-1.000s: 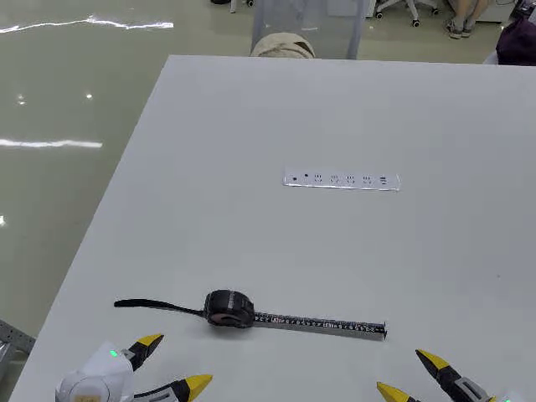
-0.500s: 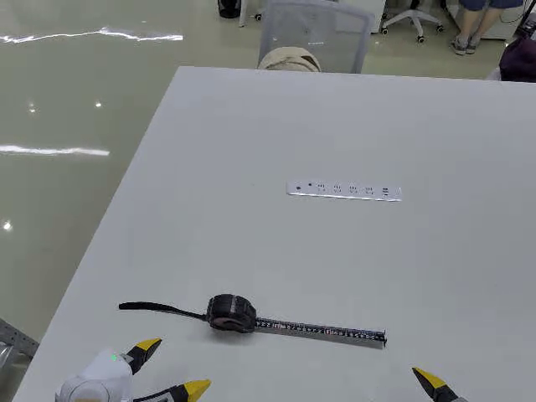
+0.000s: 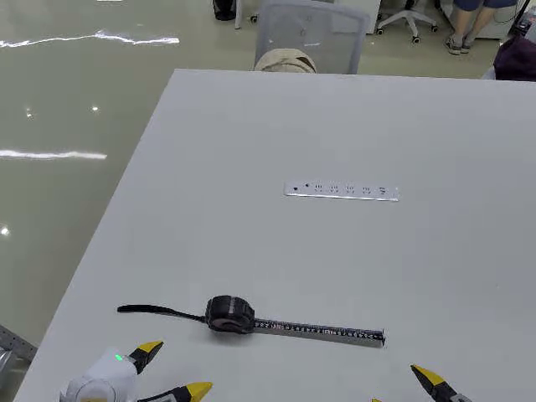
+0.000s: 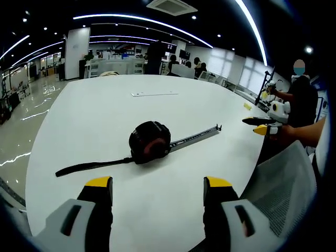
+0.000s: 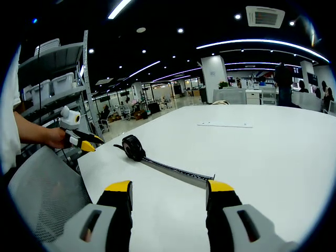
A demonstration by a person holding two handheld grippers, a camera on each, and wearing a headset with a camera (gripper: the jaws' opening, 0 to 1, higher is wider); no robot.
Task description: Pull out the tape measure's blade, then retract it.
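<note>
A black tape measure lies on the white table near its front edge. Its blade is out, stretched flat to the right, and a black wrist strap trails to the left. In the left gripper view the case sits just ahead of my open left gripper, which holds nothing. My left gripper is below and left of the case in the head view. My right gripper is open too, with the blade's hooked end a short way ahead. One yellow fingertip shows at the lower right.
A white power strip lies flat at mid-table. A grey mesh chair stands at the far edge. The table's left edge drops to a glossy floor. Another mesh chair back is close by the near edge.
The head camera has tilted slightly. Both grippers have slipped lower in the head view, the right one nearly out of it. The tape measure and its blade lie as before.
</note>
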